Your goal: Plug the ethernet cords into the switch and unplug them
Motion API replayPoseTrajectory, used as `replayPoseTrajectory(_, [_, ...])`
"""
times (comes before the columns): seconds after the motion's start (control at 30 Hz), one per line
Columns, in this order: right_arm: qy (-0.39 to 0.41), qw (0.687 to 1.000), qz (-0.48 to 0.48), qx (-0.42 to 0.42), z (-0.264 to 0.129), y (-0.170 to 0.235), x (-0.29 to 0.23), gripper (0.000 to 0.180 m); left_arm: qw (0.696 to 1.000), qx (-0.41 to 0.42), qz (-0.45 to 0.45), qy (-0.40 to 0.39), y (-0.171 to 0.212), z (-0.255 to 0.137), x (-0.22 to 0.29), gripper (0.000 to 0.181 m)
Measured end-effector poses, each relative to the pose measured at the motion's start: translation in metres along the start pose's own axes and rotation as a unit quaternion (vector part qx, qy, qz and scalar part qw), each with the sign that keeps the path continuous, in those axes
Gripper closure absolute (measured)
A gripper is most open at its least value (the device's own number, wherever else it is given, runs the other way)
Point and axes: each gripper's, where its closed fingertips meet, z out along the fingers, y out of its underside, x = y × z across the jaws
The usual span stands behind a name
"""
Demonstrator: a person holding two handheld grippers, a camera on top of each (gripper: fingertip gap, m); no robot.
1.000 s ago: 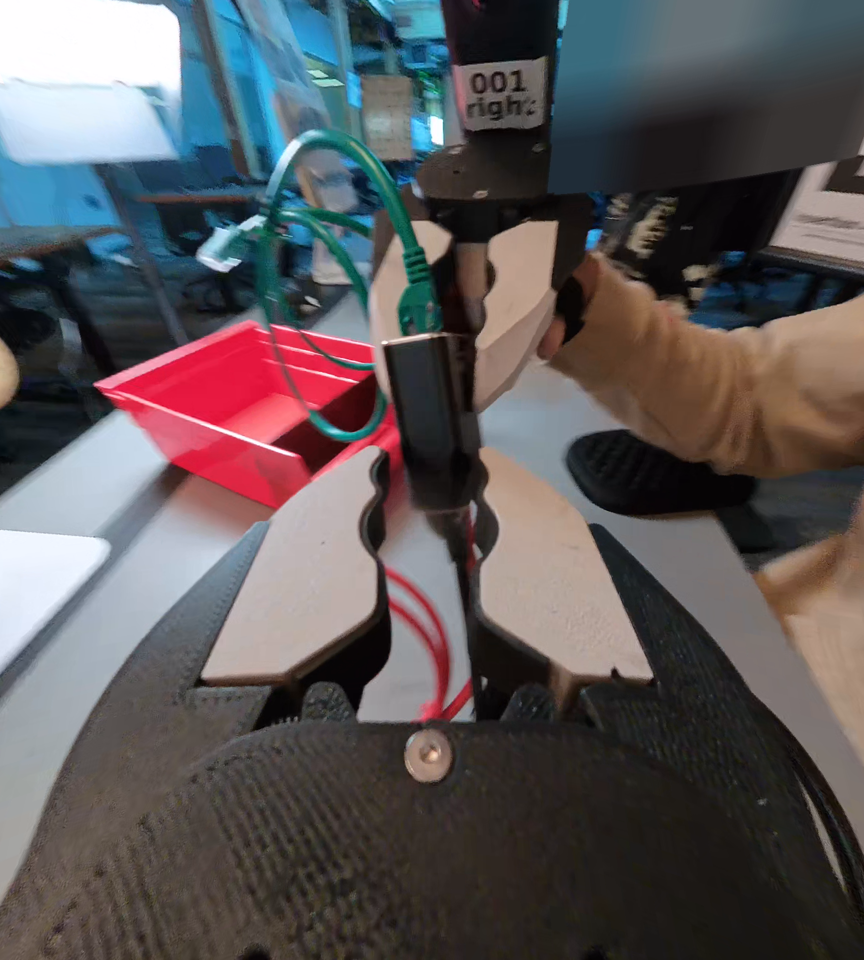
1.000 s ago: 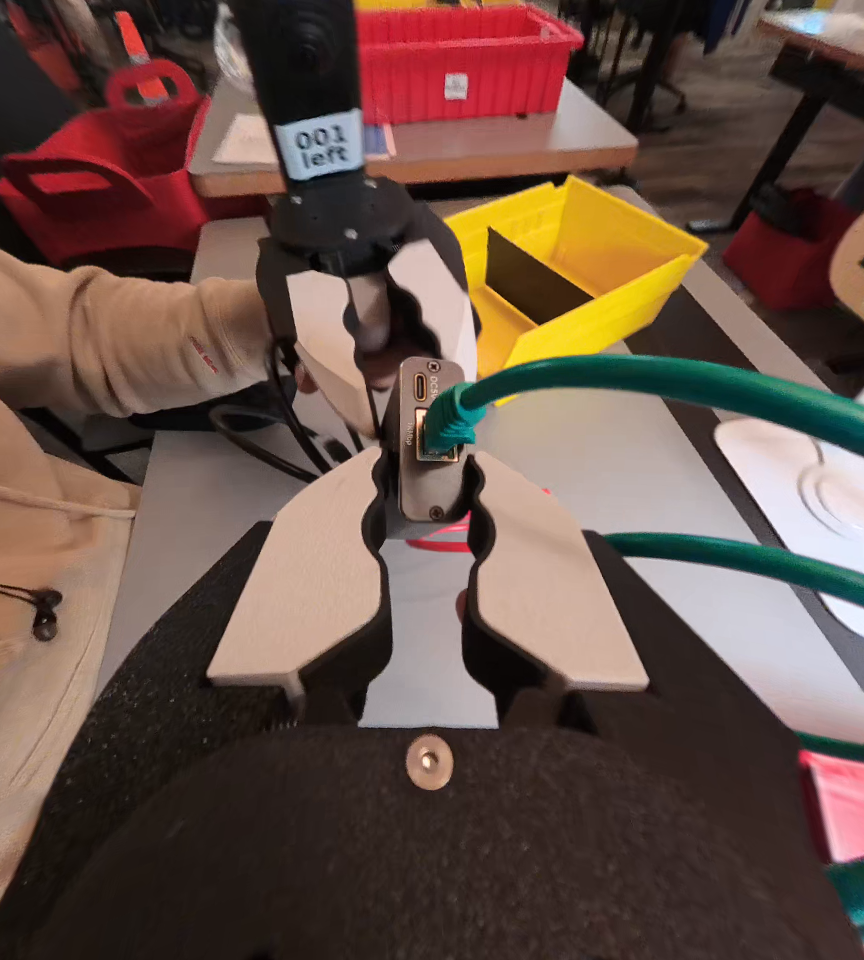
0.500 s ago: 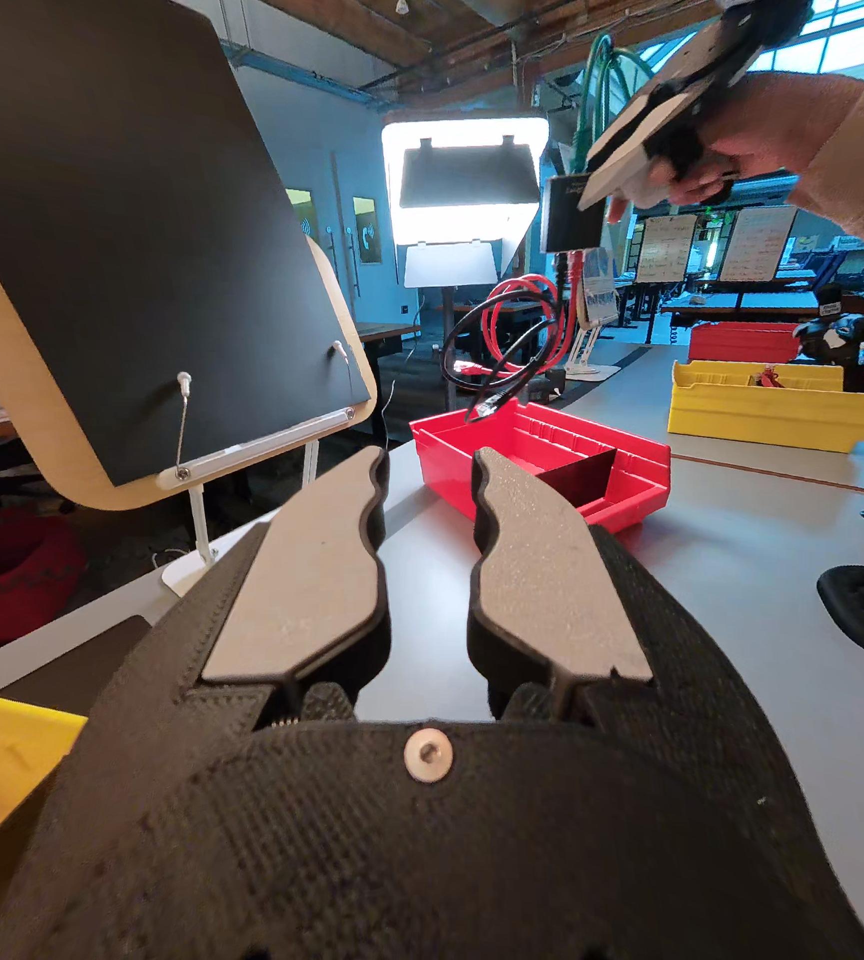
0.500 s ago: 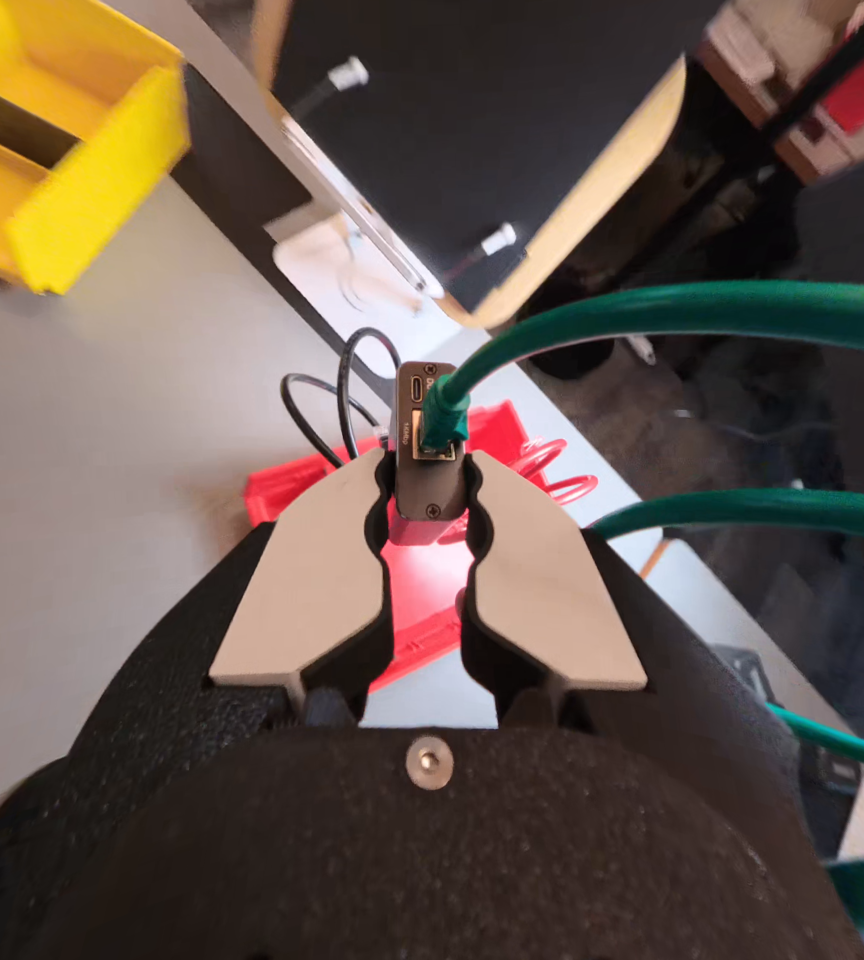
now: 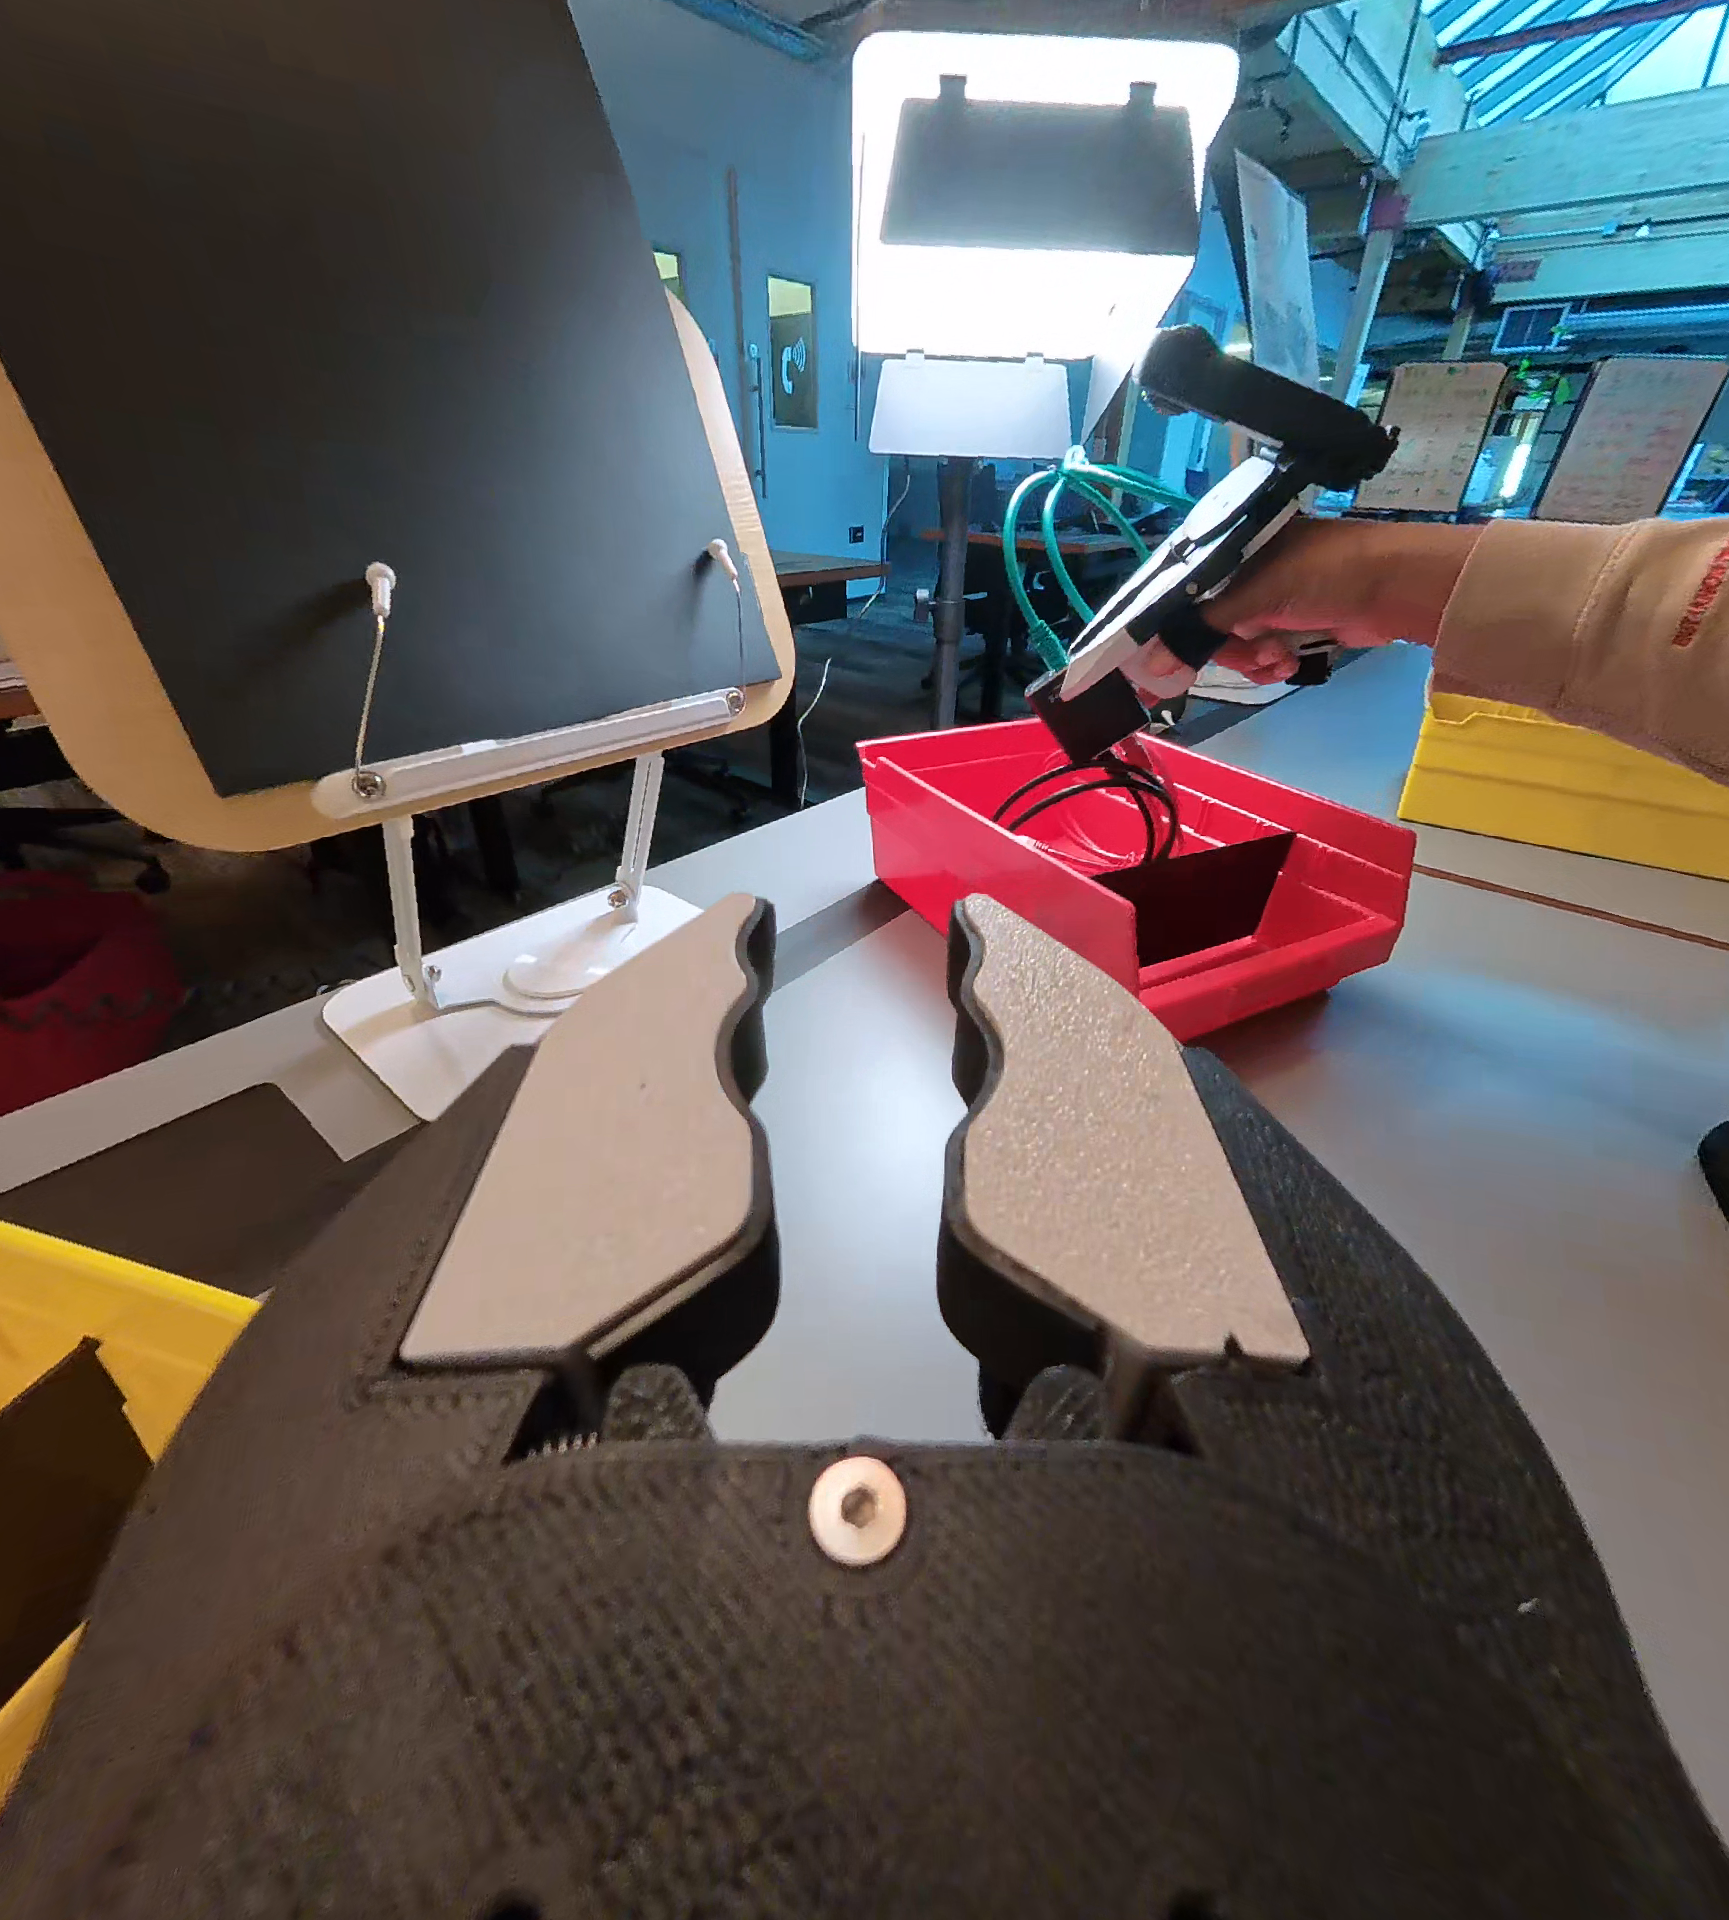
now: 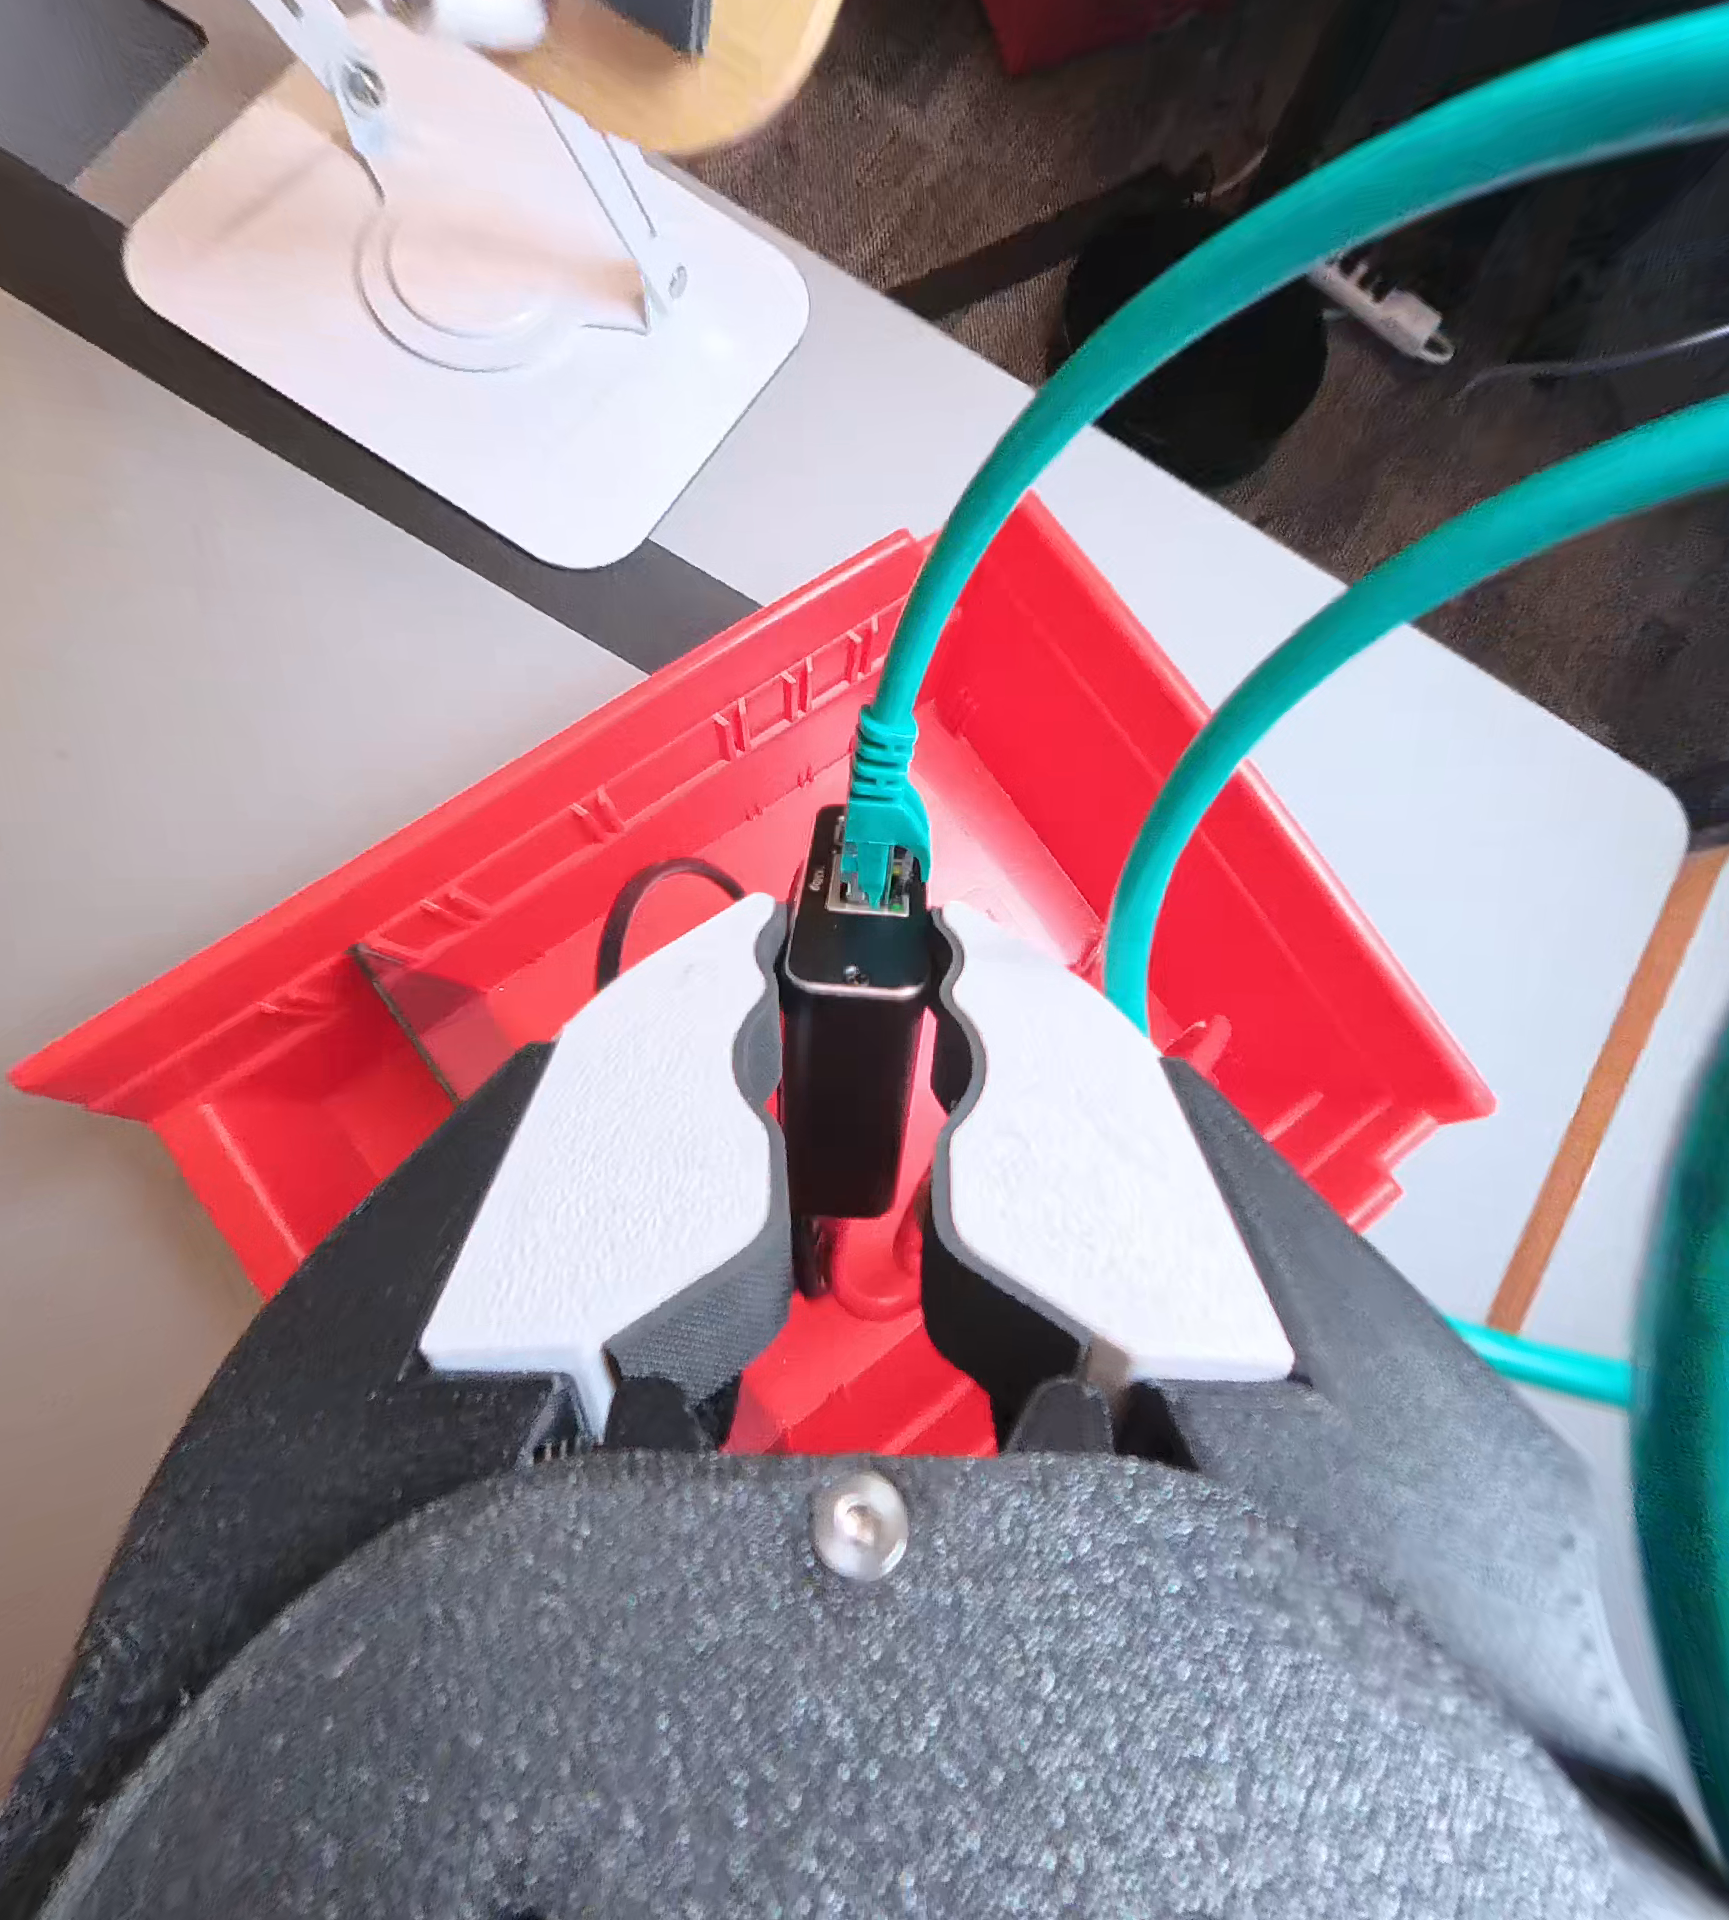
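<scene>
Black switch (image 6: 855,1049) sits clamped between the right tongs (image 6: 855,925) over the red bin (image 6: 486,935) — green cord (image 6: 953,582) plugged into its far end; left tongs (image 5: 855,925) gape apart, holding nothing.

Open-plan workshop-lab: studio light panel (image 5: 1036,197) ahead of the tongs, parts bins (image 5: 1130,883) (red, yellow), exposed beams overhead.
</scene>
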Motion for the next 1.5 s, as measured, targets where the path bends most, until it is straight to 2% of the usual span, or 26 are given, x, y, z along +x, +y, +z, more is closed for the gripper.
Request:
replayPoseTrajectory(0.33, [0.030,0.998,0.002,-0.052,0.048,0.021,0.000,0.155,0.998,-0.053,0.000,0.020,0.028,0.009,0.009,0.145])
replayPoseTrajectory(0.43, [0.042,0.997,-0.004,-0.062,0.048,0.018,0.005,0.154,0.995,-0.086,0.005,0.042,0.042,0.014,0.018,0.143])
replayPoseTrajectory(0.57, [0.056,0.995,-0.021,-0.078,0.041,0.015,0.010,0.144,0.993,-0.109,0.010,0.053,0.053,0.018,0.024,0.143])
replayPoseTrajectory(0.67, [0.044,0.996,-0.022,-0.078,0.030,0.012,0.006,0.137,0.992,-0.117,0.010,0.056,0.057,0.019,0.025,0.143])
replayPoseTrajectory(0.87, [0.024,0.998,-0.021,-0.061,0.013,0.014,0.000,0.136,0.991,-0.121,0.011,0.050,0.060,0.019,0.022,0.143])
replayPoseTrajectory(1.07, [0.054,0.995,-0.020,-0.081,0.034,0.038,0.012,0.132,0.991,-0.127,0.013,0.047,0.063,0.020,0.022,0.143])
replayPoseTrajectory(1.2, [0.054,0.997,-0.023,-0.049,0.047,0.032,0.011,0.142,0.990,-0.133,0.016,0.045,0.067,0.020,0.021,0.144])
replayPoseTrajectory(1.37, [0.018,0.992,-0.079,-0.100,0.047,0.031,-0.007,0.147,0.989,-0.140,0.012,0.044,0.073,0.021,0.017,0.144])
replayPoseTrajectory(1.5, [-0.003,0.971,-0.135,-0.198,0.033,0.037,-0.019,0.150,0.989,-0.143,0.010,0.043,0.075,0.021,0.016,0.145])
